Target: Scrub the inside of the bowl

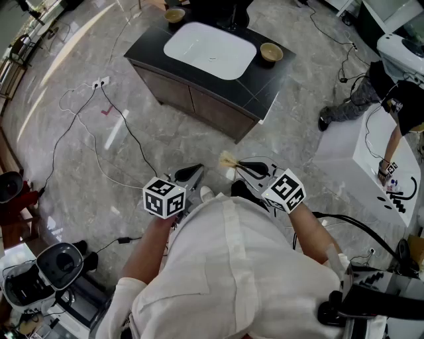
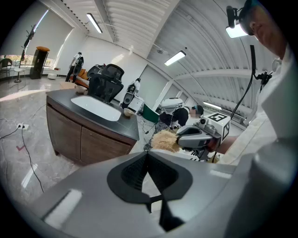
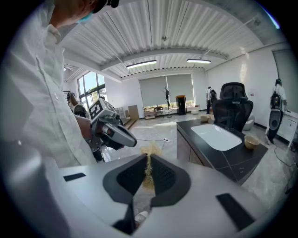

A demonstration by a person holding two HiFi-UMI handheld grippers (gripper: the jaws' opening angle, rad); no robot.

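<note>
Two tan bowls stand on the dark counter (image 1: 152,43) beside the white sink (image 1: 209,49): one at the right (image 1: 271,51), one at the far left corner (image 1: 175,14). I stand well back from the counter, with both grippers held close to my body. My right gripper (image 1: 240,165) is shut on a straw-coloured fibrous scrubber (image 1: 228,160), whose strands are pinched between the jaws (image 3: 148,171). My left gripper (image 1: 197,170) is shut with nothing in it (image 2: 148,155). The left gripper view shows the scrubber (image 2: 163,140) and the nearer bowl (image 2: 126,112).
Cables and a power strip (image 1: 99,83) lie on the marble floor left of the counter. A seated person (image 1: 371,99) is beside a white table (image 1: 371,149) at the right. Robot equipment (image 1: 59,265) stands at lower left.
</note>
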